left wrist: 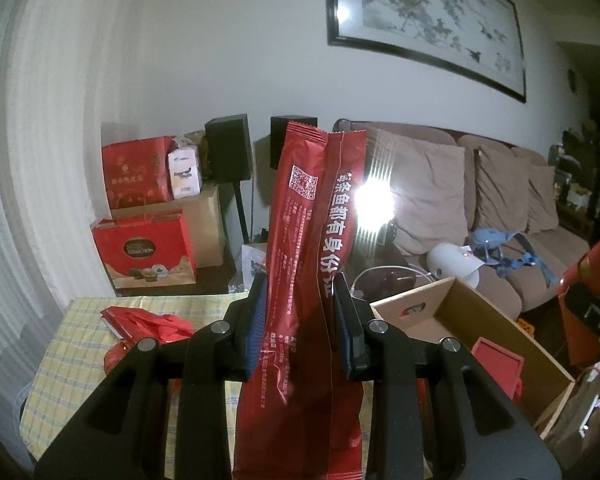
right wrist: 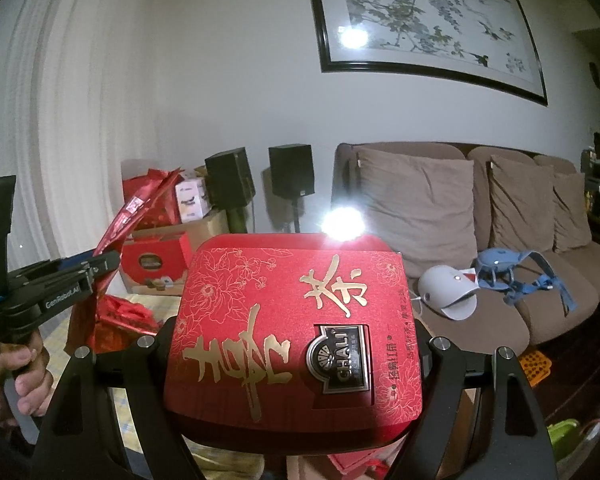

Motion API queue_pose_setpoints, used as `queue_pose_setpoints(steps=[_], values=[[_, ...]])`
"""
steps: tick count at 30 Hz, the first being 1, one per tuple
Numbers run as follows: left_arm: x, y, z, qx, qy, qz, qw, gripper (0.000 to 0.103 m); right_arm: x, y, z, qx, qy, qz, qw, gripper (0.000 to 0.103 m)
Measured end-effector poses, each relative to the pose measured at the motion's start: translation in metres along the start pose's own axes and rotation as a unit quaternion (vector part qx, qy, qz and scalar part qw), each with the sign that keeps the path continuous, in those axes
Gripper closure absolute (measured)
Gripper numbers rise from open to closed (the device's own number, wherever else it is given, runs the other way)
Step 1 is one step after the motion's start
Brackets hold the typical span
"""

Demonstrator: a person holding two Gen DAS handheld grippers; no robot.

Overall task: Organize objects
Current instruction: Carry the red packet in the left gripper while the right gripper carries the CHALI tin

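Both grippers loaded above the checked-cloth table.

The left gripper (left wrist: pixel 300 320) pinches a tall red foil packet with white print (left wrist: pixel 304 240), held upright over the yellow checked tablecloth (left wrist: pixel 80 340), beside an open brown cardboard box (left wrist: pixel 452 320). The right gripper (right wrist: pixel 296 344), jaws spread wide, clamps a red gold-lettered tea box (right wrist: pixel 292 340) by its sides.

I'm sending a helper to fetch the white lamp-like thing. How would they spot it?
Start at the long brown sofa under the framed ink painting. On its seat lies the white domed gadget, beside a blue strapped one. It is the only white, smooth, hood-shaped thing there.
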State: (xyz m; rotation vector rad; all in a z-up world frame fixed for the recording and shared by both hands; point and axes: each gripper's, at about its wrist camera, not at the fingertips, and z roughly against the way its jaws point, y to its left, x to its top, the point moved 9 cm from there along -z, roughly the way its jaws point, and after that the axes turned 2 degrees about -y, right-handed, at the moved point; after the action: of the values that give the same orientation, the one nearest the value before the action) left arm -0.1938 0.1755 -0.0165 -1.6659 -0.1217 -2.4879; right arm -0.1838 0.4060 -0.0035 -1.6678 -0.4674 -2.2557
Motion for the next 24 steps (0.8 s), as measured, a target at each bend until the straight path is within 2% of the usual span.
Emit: queue_pose_setpoints(steps=[24], values=[[0.002,-0.011,-0.001,-0.009,0.003,-0.004,0.9999,0.075,-0.003,-0.012,0.004,-0.012,0.004,0.001,1.000,0.020]])
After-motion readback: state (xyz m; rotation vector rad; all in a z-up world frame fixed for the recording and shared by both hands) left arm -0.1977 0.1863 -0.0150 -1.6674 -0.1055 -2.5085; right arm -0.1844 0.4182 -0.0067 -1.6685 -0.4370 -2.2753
